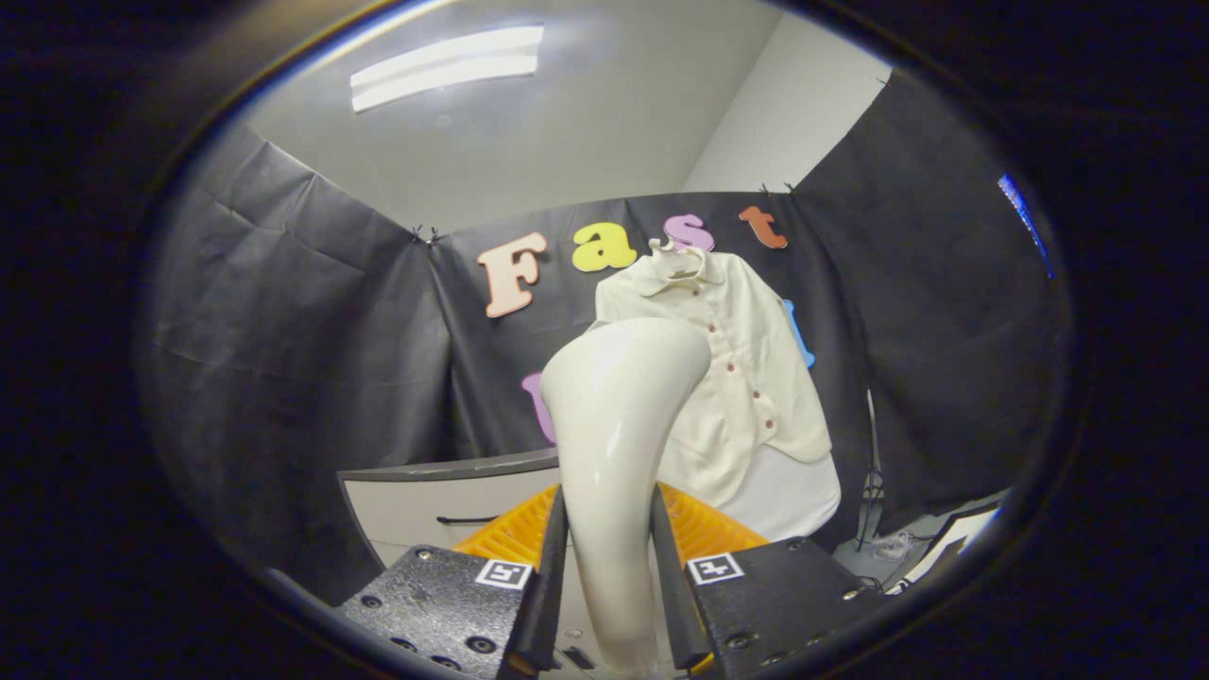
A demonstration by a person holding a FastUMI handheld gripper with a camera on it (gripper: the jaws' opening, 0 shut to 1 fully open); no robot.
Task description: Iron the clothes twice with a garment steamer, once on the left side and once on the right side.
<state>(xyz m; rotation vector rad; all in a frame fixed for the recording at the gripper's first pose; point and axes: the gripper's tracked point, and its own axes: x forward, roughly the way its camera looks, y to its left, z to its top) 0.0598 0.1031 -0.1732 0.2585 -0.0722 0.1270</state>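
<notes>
Two fingers (pixel 553 557) of the gripper (pixel 609 567) pinch the handle of the steamer (pixel 614 444), one on each side. The steamer stands upright between them, its long axis running up and away, its rounded head leaning toward the shirt (pixel 727 368). It is smooth, glossy and cream-coloured, narrow at the handle and flaring at the head. Beyond it the pale buttoned shirt hangs on a hanger (pixel 675 257) against the black cloth wall, above a cabinet (pixel 444 496).
</notes>
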